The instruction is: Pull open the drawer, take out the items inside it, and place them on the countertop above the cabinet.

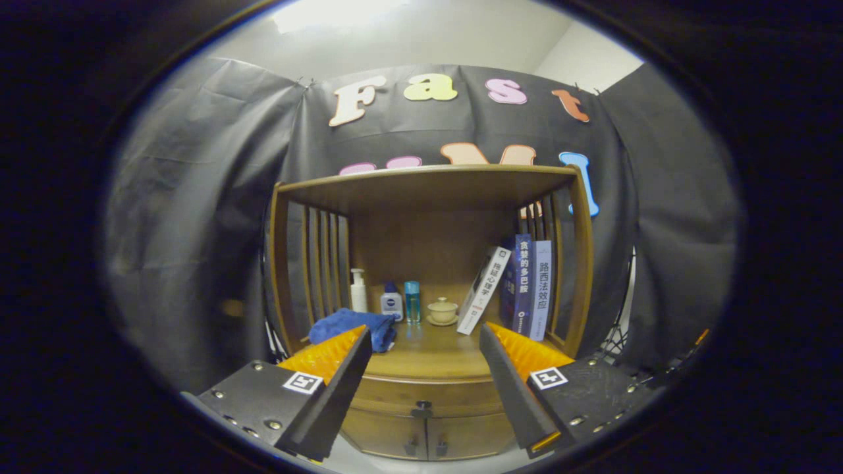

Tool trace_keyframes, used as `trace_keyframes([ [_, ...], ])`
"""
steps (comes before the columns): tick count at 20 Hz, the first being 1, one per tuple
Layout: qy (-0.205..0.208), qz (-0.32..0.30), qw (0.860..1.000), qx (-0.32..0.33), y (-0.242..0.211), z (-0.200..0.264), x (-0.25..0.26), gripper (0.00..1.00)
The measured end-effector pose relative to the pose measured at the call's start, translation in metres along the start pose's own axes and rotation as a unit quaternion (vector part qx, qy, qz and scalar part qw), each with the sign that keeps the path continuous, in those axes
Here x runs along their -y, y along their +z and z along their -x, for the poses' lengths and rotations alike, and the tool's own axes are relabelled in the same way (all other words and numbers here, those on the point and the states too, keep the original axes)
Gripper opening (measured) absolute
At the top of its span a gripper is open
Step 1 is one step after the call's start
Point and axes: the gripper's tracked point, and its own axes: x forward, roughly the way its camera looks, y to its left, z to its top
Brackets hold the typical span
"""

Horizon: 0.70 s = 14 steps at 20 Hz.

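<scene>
**Gripper lines up on a closed drawer**

The gripper (421, 368) hangs in front of a small wooden cabinet (428, 263), its two fingers spread wide apart with nothing between them. The drawer (428, 395) sits shut just beneath the countertop (431, 352), framed in the gap between the fingers, and a small dark knob (421, 411) marks the middle of its front. Below it are two little doors with their own pulls.

The countertop already carries a folded blue cloth (355, 327) near the left finger, a white pump bottle (358, 290), a squat white bottle with a blue cap (391, 302), a slim blue bottle (412, 301), a lidded cup on a saucer (442, 311) and several books (520, 286) leaning at the right.

The drawer front looks like stiff, solid wood, so it should slide rather than flex; the knob appears the only sensible place to take hold, and being small and smooth-looking it may slip from a loose pinch. What lies inside is hidden, so its weight and fragility cannot be judged.
</scene>
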Motion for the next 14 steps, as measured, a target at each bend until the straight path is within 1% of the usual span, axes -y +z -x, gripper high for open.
trace_keyframes([
  [2,-0.005,0.014,1.000,-0.005,0.010,0.009,-0.005,0.99],
  [4,-0.010,0.004,1.000,0.002,0.015,0.015,-0.007,0.99],
  [7,-0.029,-0.004,1.000,-0.002,0.011,0.023,0.000,0.99],
  [10,-0.037,-0.007,0.999,0.013,0.016,0.026,0.000,0.99],
  [14,-0.041,-0.001,0.999,0.005,0.007,0.025,0.003,0.99],
])
